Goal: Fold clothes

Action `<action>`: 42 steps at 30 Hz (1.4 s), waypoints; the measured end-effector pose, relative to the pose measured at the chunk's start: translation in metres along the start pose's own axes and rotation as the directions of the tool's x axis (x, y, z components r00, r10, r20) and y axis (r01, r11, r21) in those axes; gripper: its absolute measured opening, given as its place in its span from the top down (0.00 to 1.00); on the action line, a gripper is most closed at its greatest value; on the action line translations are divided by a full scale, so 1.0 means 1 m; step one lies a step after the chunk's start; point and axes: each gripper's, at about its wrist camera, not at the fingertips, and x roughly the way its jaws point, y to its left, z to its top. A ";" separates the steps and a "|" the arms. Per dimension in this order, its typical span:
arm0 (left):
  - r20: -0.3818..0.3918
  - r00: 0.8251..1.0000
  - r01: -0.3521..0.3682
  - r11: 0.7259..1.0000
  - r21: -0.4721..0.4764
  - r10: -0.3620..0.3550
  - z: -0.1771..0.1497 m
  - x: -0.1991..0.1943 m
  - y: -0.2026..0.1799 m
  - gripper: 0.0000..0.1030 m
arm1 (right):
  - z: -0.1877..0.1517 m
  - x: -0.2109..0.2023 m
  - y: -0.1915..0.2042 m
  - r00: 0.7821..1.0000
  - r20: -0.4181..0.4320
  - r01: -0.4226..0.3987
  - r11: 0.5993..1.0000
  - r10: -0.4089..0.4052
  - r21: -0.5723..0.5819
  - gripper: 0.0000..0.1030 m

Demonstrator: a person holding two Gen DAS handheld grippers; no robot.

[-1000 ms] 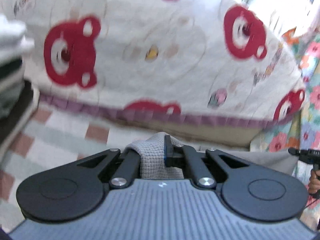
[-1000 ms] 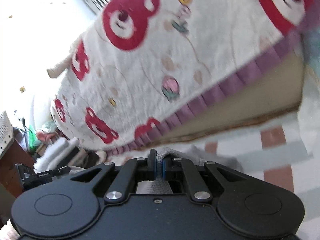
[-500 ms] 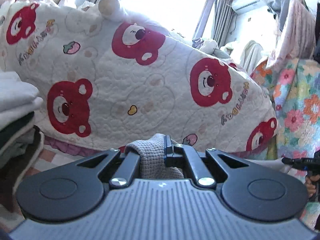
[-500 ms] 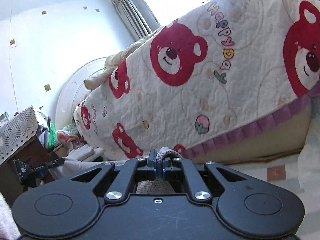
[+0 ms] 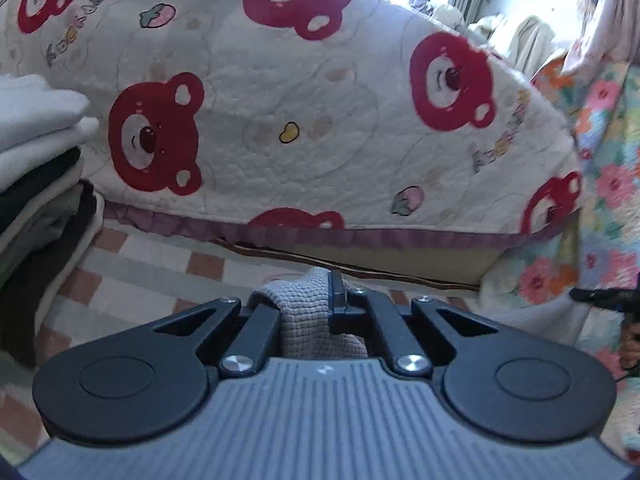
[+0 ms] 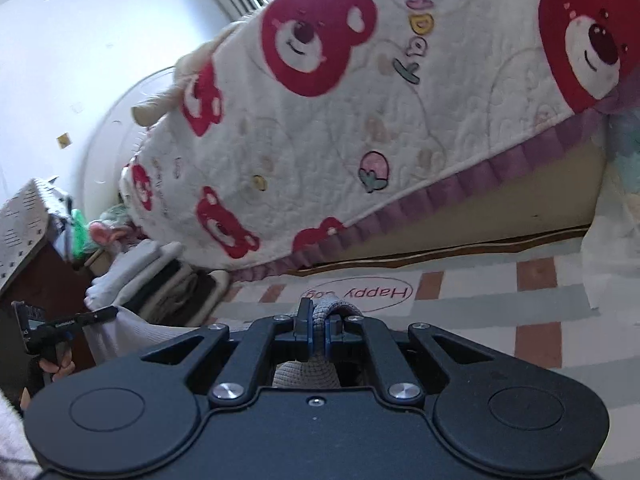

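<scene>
both grippers pinch the grey waffle-knit garment [image 5: 310, 312]: left gripper [image 5: 335, 294] and right gripper [image 6: 316, 326] clamped on bunched edges, a bear-print quilt [image 5: 320, 120] ahead, folded clothes stack [image 5: 36, 160] to the left.

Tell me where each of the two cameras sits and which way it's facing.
Left wrist: sits on the left claw, shut on the grey knit garment, facing the bear quilt; folded stack at left, the other claw and a hand at right.
Right wrist: sits on the right claw, shut on the same garment, facing the quilt and checked mat.
Shared: quilt, garment, stack.
</scene>
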 end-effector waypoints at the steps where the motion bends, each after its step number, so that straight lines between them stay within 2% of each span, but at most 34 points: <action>1: 0.006 1.000 0.001 1.000 0.007 -0.001 0.005 0.007 0.001 0.99 | 0.004 0.008 -0.002 1.000 0.004 0.005 1.000 -0.005 0.002 0.92; 4: 0.052 0.999 0.000 0.999 0.036 -0.002 0.022 0.023 -0.002 0.99 | 0.020 0.024 -0.002 1.000 0.026 0.018 0.999 -0.017 -0.028 0.92; 7: 0.122 0.992 0.008 0.998 0.055 -0.015 0.033 0.022 -0.009 0.99 | 0.037 0.029 0.000 0.997 0.081 0.002 0.999 0.002 -0.041 0.92; 10: 0.119 0.992 -0.039 0.996 0.079 0.029 0.041 0.027 -0.019 0.99 | 0.049 0.023 0.006 0.988 0.152 -0.018 0.997 0.029 -0.077 0.92; 13: 0.129 0.992 0.004 0.999 0.055 -0.011 0.039 0.027 -0.021 0.99 | 0.052 0.020 0.010 0.985 0.170 -0.017 0.996 0.031 -0.087 0.92; 15: 0.124 0.992 -0.005 0.999 0.054 -0.002 0.035 0.024 -0.023 0.99 | 0.051 0.016 0.012 0.984 0.175 -0.013 0.996 0.028 -0.086 0.92; 20: 0.101 0.995 -0.007 0.999 0.053 0.002 0.021 0.005 -0.020 0.99 | 0.036 -0.001 0.012 0.989 0.147 0.012 0.998 -0.002 -0.063 0.92; 24: 0.057 0.998 -0.021 0.997 0.071 0.017 0.011 0.003 -0.017 0.99 | 0.022 -0.013 0.005 0.995 0.096 -0.012 0.999 0.015 -0.031 0.92; 29: -0.072 0.995 -0.068 0.996 0.063 0.072 0.003 0.062 -0.008 0.99 | 0.013 0.017 -0.020 1.000 -0.004 0.018 1.000 -0.018 -0.006 0.92; 33: -0.095 0.989 -0.117 0.993 0.001 0.116 0.017 0.104 0.009 0.99 | 0.025 0.055 -0.048 0.998 -0.031 0.058 0.998 -0.057 0.028 0.92; 35: -0.048 0.992 -0.120 0.993 0.002 0.120 0.034 0.111 0.010 0.99 | 0.037 0.071 -0.057 0.997 -0.028 0.072 0.997 -0.071 0.031 0.92; 38: 0.064 0.992 -0.113 0.993 0.027 0.111 0.059 0.105 0.002 0.99 | 0.068 0.076 -0.052 0.998 0.036 0.055 0.998 -0.054 -0.011 0.92; 40: 0.149 0.984 -0.102 0.994 0.043 0.095 0.072 0.092 -0.006 0.99 | 0.084 0.066 -0.044 0.995 0.100 0.020 0.999 -0.015 -0.043 0.92; 42: 0.233 0.971 -0.058 0.998 0.007 0.055 0.070 0.067 -0.008 0.99 | 0.094 0.053 -0.036 0.987 0.158 -0.014 0.997 0.026 -0.076 0.92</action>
